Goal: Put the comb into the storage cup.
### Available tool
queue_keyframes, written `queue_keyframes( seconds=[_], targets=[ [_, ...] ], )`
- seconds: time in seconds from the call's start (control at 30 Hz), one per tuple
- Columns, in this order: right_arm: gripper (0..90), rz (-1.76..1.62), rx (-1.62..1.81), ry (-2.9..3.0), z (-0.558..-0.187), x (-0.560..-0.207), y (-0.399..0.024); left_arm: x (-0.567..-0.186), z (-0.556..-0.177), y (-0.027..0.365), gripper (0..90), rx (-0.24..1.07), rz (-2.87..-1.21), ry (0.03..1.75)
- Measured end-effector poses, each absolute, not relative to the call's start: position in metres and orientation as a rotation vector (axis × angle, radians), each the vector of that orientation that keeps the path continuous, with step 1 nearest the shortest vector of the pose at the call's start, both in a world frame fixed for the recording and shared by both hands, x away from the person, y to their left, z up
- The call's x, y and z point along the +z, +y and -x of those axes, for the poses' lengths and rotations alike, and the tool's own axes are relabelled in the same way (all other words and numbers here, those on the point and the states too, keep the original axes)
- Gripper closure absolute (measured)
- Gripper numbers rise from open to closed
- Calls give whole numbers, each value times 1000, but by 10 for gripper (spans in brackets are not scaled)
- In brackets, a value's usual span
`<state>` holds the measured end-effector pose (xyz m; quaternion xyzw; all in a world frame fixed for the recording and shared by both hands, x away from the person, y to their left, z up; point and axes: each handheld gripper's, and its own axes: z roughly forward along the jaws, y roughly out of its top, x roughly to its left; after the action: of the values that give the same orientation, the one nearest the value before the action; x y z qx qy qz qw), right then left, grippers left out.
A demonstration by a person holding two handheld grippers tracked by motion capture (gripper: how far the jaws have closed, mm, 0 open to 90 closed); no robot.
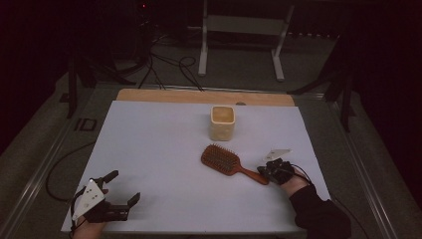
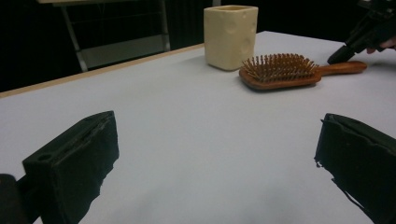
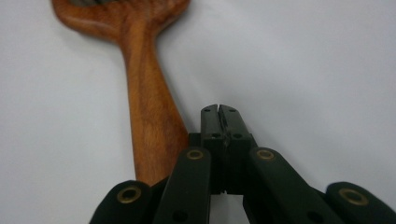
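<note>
A wooden hairbrush (image 1: 222, 159) lies bristles up on the white table sheet (image 1: 159, 149), its handle pointing to the near right. My right gripper (image 1: 263, 172) is shut with nothing between its jaws; the closed tips rest just beside the handle's end (image 3: 149, 107). In the right gripper view the closed tips of the right gripper (image 3: 218, 112) lie to the right of the handle. My left gripper (image 1: 124, 186) stands open at the near left corner. Between its jaws the left gripper (image 2: 219, 140) frames only bare table. The hairbrush (image 2: 280, 70) and the right gripper (image 2: 343, 52) show farther off.
A cream square cup (image 1: 222, 123) stands upright behind the brush, and this cup (image 2: 229, 37) is nearly touching the brush head. A wooden strip (image 1: 199, 96) runs along the far edge. Beyond the table, a white metal frame (image 1: 239, 30) and cables (image 1: 169, 69) lie on the floor.
</note>
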<state>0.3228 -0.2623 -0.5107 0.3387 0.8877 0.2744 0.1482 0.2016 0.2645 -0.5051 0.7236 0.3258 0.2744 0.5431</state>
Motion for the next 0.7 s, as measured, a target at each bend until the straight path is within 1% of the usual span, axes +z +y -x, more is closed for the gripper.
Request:
queue_keyframes(
  seconds=[0.27,0.7],
  targets=[
    [900,-949,781,2569,-302,-510,-255,-505,-201,264,0,653,-1723,773],
    [900,-931,811,2593,-281,-510,-243,-505,-201,264,0,652,-1725,771]
  ],
)
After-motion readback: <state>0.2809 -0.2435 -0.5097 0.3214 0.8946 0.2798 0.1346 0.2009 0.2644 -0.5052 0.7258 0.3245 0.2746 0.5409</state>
